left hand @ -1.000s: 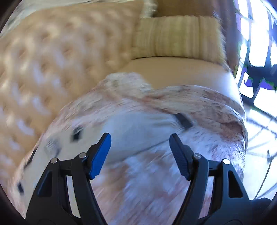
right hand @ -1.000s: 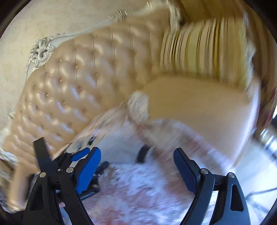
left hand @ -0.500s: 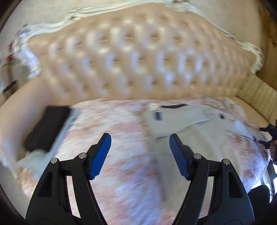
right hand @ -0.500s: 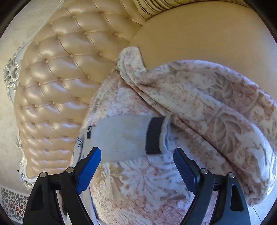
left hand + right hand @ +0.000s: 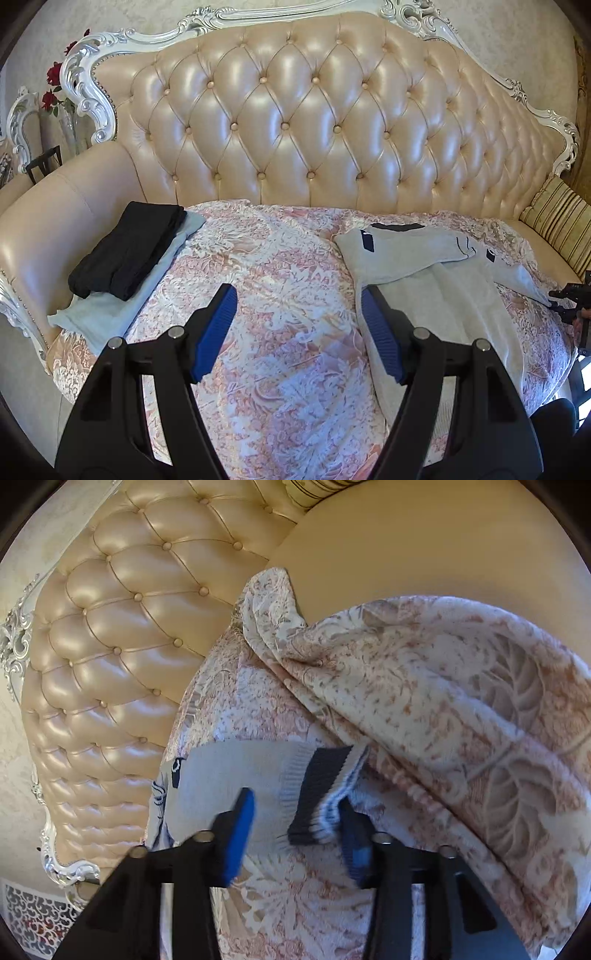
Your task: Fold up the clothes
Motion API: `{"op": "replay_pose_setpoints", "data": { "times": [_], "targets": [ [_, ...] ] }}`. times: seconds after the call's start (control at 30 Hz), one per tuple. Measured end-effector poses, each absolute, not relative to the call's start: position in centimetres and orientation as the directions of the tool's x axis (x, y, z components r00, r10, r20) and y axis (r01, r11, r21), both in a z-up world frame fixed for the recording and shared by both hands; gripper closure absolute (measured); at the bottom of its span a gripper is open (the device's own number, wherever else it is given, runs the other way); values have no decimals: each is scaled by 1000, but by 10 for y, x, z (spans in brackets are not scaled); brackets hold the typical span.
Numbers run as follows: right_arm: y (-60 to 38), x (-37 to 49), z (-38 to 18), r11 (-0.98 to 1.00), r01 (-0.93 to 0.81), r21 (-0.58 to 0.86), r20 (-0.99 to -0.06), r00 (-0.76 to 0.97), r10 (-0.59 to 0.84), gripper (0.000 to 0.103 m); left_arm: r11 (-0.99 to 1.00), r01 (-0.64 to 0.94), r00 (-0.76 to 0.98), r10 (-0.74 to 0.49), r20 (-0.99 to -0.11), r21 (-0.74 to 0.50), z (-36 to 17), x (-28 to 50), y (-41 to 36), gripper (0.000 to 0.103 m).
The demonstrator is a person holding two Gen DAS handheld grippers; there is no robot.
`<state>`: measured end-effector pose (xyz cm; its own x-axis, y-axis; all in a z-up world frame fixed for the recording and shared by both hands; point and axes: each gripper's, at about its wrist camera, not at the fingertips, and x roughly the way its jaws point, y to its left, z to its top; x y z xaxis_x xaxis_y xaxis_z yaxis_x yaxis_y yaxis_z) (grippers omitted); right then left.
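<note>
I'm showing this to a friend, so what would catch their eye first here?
Probably the tufted cream headboard with its carved white frame, filling the back. Next, the grey sweater spread on the floral bedspread at right, and the right gripper closing around its dark-banded cuff.

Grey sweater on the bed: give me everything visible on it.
The grey sweater is a light grey knit with dark navy bands at neck and cuff and small navy marks. It lies spread, partly folded, on the pink floral bedspread, right of the left gripper, whose open jaws hold nothing. One sleeve lies across the body. The right gripper is closing, its jaws around the ribbed cuff, pads not yet pressing.
</note>
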<state>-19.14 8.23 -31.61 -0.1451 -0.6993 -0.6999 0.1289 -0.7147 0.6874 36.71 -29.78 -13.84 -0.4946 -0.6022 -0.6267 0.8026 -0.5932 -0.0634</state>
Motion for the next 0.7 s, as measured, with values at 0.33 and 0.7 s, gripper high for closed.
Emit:
{"op": "replay_pose_setpoints", "data": {
  "times": [0.33, 0.7],
  "targets": [
    [74, -186, -276, -761, 225, 609, -726, -228, -649, 97, -589, 803, -510, -592, -624, -97, -139, 374, -300, 30],
    [-103, -134, -105, -625, 576, 527, -612, -253, -749, 97, -535, 832, -515, -652, -556, -143, -123, 451, -321, 30]
  ]
}}
